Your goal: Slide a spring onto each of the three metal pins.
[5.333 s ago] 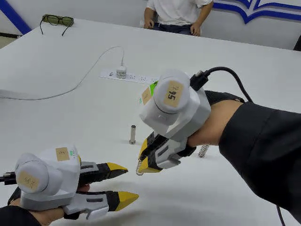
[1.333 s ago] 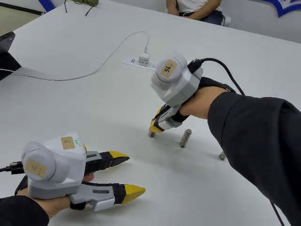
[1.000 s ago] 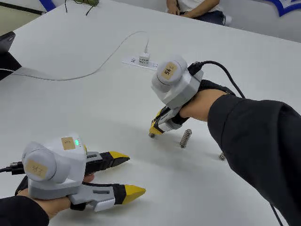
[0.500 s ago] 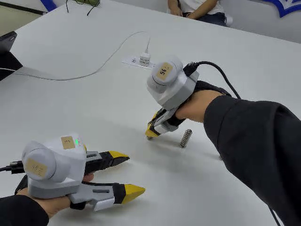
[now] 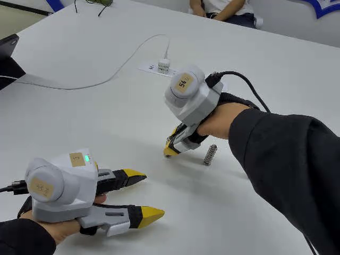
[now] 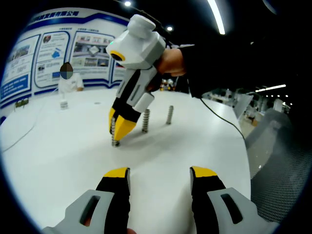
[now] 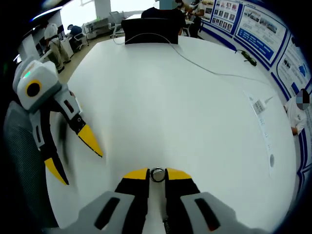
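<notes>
- Two upright springs, nearer spring (image 6: pixel 146 120) and farther spring (image 6: pixel 169 114), stand on the tabletop (image 5: pixel 106 117) beside the right gripper (image 5: pixel 170 151).
- Its jaws are clenched on a third spring (image 7: pixel 157 174), tips down at the tabletop.
- Well apart, the left gripper (image 5: pixel 149 195) hovers, jaws released, grasping nothing.

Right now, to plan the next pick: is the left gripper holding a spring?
No, the left gripper has its jaws apart, with bare table between them.
</notes>
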Tool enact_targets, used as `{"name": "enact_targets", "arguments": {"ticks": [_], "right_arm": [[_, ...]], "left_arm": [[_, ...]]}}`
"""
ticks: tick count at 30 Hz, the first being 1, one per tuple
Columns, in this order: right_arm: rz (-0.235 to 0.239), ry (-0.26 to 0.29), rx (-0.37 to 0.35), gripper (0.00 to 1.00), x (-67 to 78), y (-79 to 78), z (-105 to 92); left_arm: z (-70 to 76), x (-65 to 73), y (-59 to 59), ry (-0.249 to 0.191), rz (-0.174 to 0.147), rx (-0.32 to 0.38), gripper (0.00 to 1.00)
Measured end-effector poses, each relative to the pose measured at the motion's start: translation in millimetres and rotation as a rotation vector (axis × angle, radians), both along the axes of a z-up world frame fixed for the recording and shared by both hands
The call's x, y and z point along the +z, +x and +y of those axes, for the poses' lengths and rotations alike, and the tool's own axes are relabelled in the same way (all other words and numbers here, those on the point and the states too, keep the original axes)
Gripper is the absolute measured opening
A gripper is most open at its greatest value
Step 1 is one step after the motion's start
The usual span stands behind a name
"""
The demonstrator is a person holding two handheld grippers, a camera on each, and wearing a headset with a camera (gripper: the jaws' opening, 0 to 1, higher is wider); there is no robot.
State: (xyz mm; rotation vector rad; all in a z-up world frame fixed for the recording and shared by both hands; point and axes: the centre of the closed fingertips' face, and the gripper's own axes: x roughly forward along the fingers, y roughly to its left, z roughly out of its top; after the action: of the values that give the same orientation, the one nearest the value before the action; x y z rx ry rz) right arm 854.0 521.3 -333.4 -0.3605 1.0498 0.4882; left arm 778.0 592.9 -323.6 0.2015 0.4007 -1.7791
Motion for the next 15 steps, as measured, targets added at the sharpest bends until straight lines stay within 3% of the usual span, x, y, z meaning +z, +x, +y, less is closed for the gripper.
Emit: {"name": "enact_targets", "arguments": {"ticks": [15], "right_arm": [[-0.04,-0.005,-0.04,0.18,15.4,-9.4,-14.0]], "left_arm": [[-4.0,4.8,2.2,-0.002,-0.013,-0.003,0.52]]}}
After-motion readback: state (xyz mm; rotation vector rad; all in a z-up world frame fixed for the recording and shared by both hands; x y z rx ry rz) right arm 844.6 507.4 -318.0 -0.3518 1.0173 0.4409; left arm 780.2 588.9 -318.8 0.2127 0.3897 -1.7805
